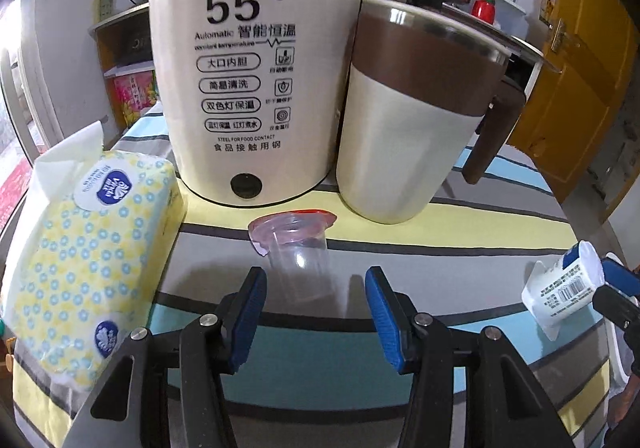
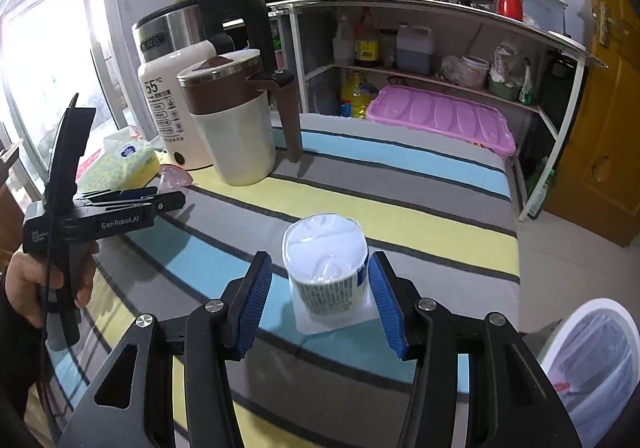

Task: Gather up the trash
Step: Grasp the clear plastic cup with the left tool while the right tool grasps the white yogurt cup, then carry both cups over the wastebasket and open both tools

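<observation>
So this looks like the approach step, both hands lining up on a piece of trash at once and nothing picked up yet. Going left to right: a tissue pack (image 1: 90, 248) sits at the left edge of the striped tablecloth (image 1: 460, 224), not trash as far as I can tell, and it's just beside the left gripper (image 1: 316, 290). That one is released, jaws apart, with the clear plastic cup (image 1: 294, 248) lying on its side just ahead of the tips, red-rimmed mouth facing the white kettle (image 1: 252, 76). Next move there is probably nosing forward and pinching; the kettle and the brown-topped jug (image 1: 408, 128) stand close behind, so little room to overshoot. Further right, the right gripper (image 2: 320, 288) is wide open around the white yogurt cup (image 2: 326, 268), right pad about touching it, left pad clear. It just needs to close, then go to the lined bin (image 2: 600, 364) at far right
</observation>
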Demonstrator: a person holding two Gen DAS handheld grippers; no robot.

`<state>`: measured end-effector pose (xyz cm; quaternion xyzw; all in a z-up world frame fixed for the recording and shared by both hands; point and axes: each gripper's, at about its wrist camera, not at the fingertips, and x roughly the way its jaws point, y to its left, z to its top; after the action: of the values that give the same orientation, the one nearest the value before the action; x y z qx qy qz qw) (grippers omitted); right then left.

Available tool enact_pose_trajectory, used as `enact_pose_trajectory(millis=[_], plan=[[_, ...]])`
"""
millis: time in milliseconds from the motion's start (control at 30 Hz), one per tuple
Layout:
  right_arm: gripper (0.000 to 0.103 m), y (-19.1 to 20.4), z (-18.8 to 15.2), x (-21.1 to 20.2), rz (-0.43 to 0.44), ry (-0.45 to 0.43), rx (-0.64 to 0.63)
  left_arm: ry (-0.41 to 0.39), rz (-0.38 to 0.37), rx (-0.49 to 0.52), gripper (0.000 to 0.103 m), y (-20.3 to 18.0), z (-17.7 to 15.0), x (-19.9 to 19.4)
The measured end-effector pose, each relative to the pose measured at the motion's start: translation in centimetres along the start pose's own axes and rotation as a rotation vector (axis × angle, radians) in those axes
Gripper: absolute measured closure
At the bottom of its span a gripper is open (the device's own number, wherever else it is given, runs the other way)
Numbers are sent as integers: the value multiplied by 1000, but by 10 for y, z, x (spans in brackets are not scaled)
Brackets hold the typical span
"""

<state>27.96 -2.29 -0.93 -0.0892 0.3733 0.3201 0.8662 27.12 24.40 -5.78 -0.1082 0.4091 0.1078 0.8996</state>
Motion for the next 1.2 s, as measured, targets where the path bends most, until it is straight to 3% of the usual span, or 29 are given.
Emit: enact_pose_trajectory(millis=[133, 533, 867, 1200], plan=[[52, 2, 3, 7, -5, 9, -12, 7, 2, 12, 71, 0, 0, 8], [55, 2, 1, 2, 7, -1, 14, -22, -26, 28, 73, -4, -3, -2], [55, 4, -12, -21, 13, -26, 29, -59, -70, 55, 74, -25, -24, -37], [55, -3, -32, -59, 1, -64, 69, -82, -160, 87, 74, -64, -55, -81]])
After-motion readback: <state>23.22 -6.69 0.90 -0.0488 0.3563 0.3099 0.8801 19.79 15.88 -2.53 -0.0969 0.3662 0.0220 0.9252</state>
